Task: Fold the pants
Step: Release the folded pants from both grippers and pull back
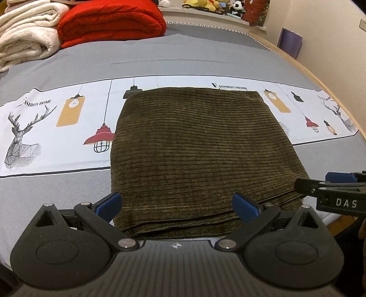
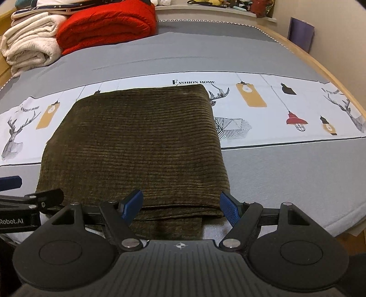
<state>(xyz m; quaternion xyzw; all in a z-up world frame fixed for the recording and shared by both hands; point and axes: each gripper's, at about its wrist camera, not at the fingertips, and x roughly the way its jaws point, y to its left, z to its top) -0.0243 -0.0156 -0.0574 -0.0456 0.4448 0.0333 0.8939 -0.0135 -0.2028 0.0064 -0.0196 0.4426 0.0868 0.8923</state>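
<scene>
The olive-green corduroy pants [image 1: 201,150] lie folded into a flat rectangle on the bed, layered edges toward me. My left gripper [image 1: 177,205] hovers open over the near left part of the fold, blue pads wide apart, nothing pinched. My right gripper [image 2: 180,204] stands open over the near right corner of the pants [image 2: 137,141], where a lower layer sticks out beneath the top fold. Each gripper shows at the edge of the other's view: the right one [image 1: 329,187] in the left wrist view, the left one [image 2: 29,196] in the right wrist view.
A grey bedspread [image 1: 160,61] with a white printed band [image 1: 57,128] of lamps and deer covers the bed. Folded cream blankets [image 1: 25,32] and a red quilt [image 1: 109,20] sit at the far left. Plush toys [image 1: 215,5] line a back shelf. The wooden bed edge [image 1: 320,75] curves along the right.
</scene>
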